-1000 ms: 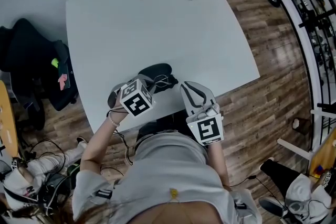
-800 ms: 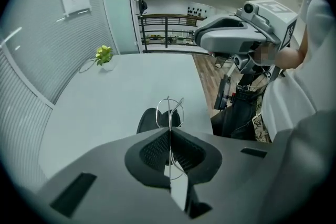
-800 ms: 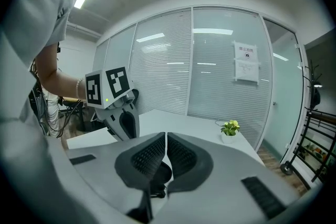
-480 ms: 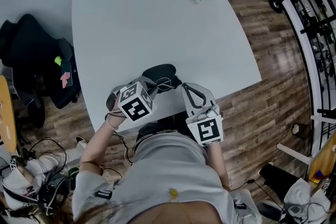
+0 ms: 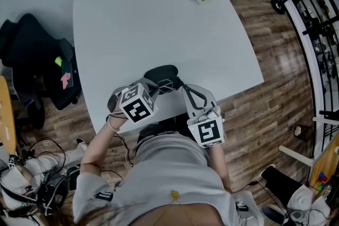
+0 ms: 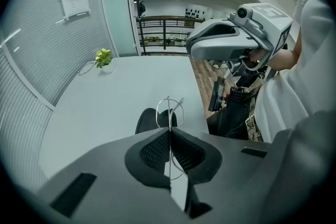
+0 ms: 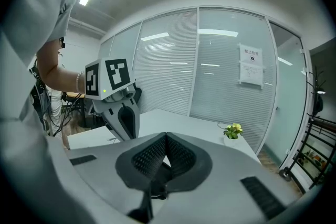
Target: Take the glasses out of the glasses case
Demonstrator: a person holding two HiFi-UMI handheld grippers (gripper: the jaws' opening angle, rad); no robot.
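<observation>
The glasses are thin wire and look light and bendy, so hold the frame. The left gripper pinches it tight, just over the black case. The right gripper is closed and empty.

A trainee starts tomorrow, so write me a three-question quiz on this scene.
1. True or false: the right gripper is shut and empty.
2. The left gripper is: A) open; B) shut on the wire-framed glasses; C) shut on a pen.
3. Fill in: the black ___ lies on the table.
Key: 1 true; 2 B; 3 glasses case.
</observation>
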